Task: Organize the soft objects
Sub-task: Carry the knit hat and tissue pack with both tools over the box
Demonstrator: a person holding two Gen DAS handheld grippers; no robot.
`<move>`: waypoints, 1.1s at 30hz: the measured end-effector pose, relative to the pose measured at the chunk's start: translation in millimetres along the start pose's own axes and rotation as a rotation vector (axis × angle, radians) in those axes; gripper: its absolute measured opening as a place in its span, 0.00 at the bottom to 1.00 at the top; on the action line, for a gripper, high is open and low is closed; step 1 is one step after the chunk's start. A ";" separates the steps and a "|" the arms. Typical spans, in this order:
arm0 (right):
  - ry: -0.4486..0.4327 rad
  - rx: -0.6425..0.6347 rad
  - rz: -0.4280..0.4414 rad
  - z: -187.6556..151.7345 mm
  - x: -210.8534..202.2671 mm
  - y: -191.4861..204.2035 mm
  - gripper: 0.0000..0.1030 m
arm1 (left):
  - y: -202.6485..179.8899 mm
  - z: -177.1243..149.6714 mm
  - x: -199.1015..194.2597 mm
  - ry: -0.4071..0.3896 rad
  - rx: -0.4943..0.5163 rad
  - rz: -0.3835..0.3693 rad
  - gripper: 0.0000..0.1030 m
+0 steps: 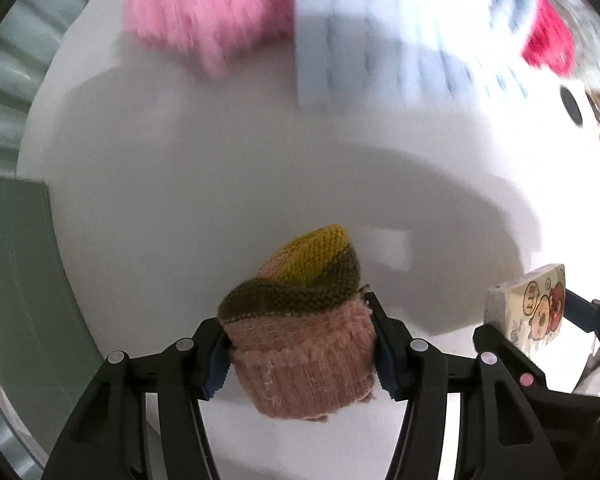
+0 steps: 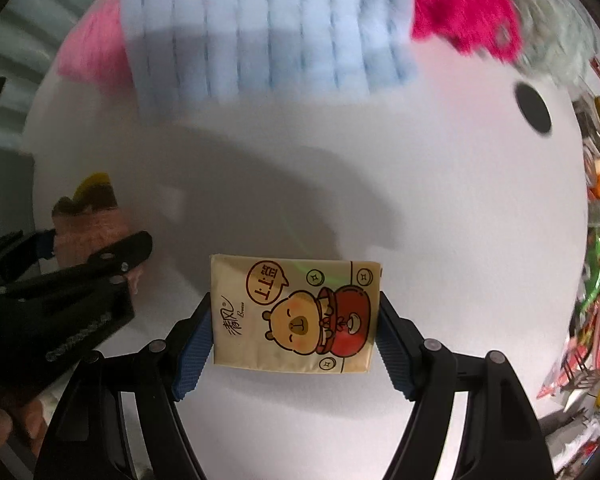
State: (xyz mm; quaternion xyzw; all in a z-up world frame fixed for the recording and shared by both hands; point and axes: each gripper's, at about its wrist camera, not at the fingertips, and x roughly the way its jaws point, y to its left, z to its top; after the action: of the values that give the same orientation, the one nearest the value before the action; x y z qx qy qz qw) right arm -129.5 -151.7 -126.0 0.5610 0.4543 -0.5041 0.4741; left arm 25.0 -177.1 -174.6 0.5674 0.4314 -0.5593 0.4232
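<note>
My left gripper (image 1: 300, 344) points down over the white bench (image 1: 180, 180) and is clamped on a knitted bundle (image 1: 300, 320), its blue pads pressing into the peach-pink ribbed side from left and right. The bundle is rolled or folded, with an olive-brown band across its top and a yellow patch showing behind that. It hangs between my fingers clear of the bench, with its shadow spread on the surface below.

My right gripper (image 2: 296, 320) also points down and grips a cream tissue pack (image 2: 296, 316) printed with a cartoon bear and a red pot. The pads bear on the pack's two short ends, and the pack sits flat between them, face toward the camera. In the left wrist view the same pack shows at the far right edge, edge-on, so the two grippers are side by side and close together.

At the far side of the bench lies a row of soft things, all blurred: a pink fluffy cloth (image 1: 208, 12), then a pale blue quilted cloth (image 2: 268, 28) overlapping it, then a magenta fluffy cloth (image 2: 464, 20), with a grey-green fuzzy item (image 2: 556, 36) beyond that. A round dark hole (image 2: 532, 108) sits in the bench near the magenta cloth. Colourful packaged goods (image 2: 596, 272) crowd the right edge past the bench.
</note>
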 end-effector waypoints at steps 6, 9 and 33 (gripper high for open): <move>0.047 0.049 -0.024 -33.9 3.3 -8.1 0.74 | -9.4 -28.1 1.1 0.035 0.027 -0.034 0.58; 0.063 0.062 -0.034 -36.5 5.7 -7.9 0.74 | -12.3 -36.9 2.3 0.050 0.050 -0.058 0.58; -0.024 0.040 -0.063 -66.8 -65.7 34.6 0.75 | 21.0 -109.1 -73.2 -0.125 0.247 -0.129 0.58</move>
State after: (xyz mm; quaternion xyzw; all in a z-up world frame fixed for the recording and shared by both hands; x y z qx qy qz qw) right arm -91.5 -92.5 -55.2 0.5498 0.4559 -0.5344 0.4520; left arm 74.4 -78.9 -99.7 0.5502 0.3677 -0.6687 0.3392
